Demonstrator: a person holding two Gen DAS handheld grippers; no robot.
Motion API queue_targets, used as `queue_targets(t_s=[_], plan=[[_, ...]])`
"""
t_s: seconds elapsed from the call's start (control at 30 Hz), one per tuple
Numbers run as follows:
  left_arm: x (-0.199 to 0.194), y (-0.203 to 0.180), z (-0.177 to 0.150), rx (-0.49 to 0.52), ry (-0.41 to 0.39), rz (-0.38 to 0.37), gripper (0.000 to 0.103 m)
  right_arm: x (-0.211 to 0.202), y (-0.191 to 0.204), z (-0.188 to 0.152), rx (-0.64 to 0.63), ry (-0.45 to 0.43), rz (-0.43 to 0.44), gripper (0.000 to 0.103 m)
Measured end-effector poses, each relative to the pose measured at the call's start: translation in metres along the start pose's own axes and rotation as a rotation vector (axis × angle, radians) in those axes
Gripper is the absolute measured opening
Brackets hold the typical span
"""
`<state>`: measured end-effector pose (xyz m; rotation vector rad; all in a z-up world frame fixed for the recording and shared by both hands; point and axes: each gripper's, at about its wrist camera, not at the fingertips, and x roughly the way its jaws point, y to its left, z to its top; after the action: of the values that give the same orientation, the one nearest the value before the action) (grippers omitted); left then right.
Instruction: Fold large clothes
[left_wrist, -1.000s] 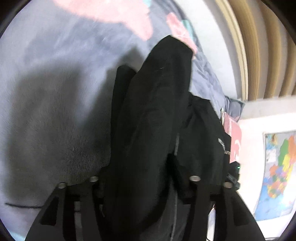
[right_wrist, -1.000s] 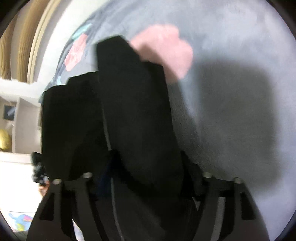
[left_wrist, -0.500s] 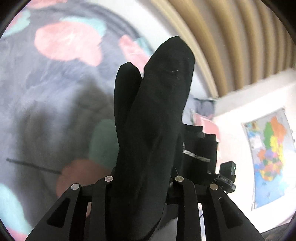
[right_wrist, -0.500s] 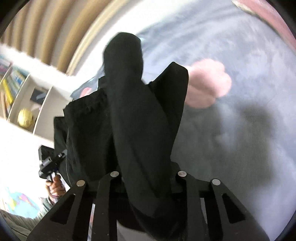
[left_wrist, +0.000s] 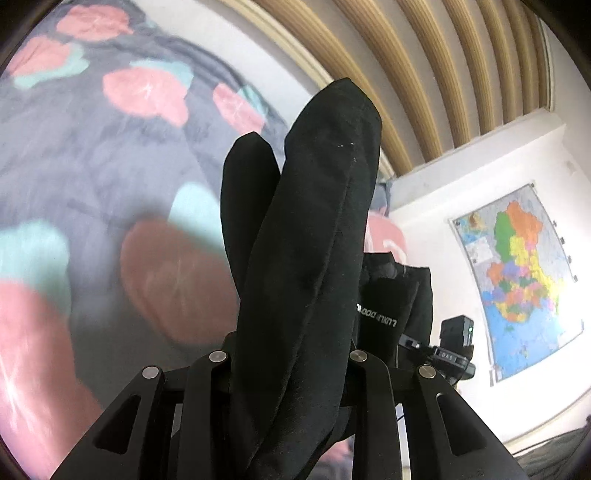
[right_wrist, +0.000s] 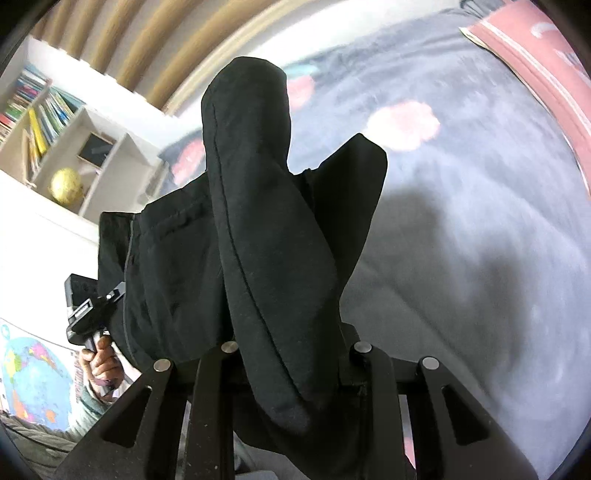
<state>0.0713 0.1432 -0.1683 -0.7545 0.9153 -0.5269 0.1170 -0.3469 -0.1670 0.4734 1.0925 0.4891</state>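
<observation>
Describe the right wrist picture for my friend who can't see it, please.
The right gripper clamps a thick fold of black fabric garment, lifted above a grey blanket with pink blotches. At left, a hand holds the other gripper.

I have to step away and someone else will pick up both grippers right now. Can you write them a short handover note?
Left gripper: shut on a thick bunch of the black garment, which sticks up between its fingers.
Right gripper: shut on another bunch of the same garment.
The cloth hangs in the air between the two grippers, above the flowered grey bedspread. The person's left hand shows on its handle in the right wrist view.
Done: garment gripped at two points and held off the bed.
Left: lay it flat on the bedspread, then make the folds; no neat fold is visible yet.
</observation>
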Motion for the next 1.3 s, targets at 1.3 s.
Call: queue_targets(t_s=[1.3], plan=[[0.105, -0.042, -0.093, 0.334, 0.248, 0.509, 0.054, 0.099, 0.054, -0.114, -0.101, 0.140, -0.486, 0.067]])
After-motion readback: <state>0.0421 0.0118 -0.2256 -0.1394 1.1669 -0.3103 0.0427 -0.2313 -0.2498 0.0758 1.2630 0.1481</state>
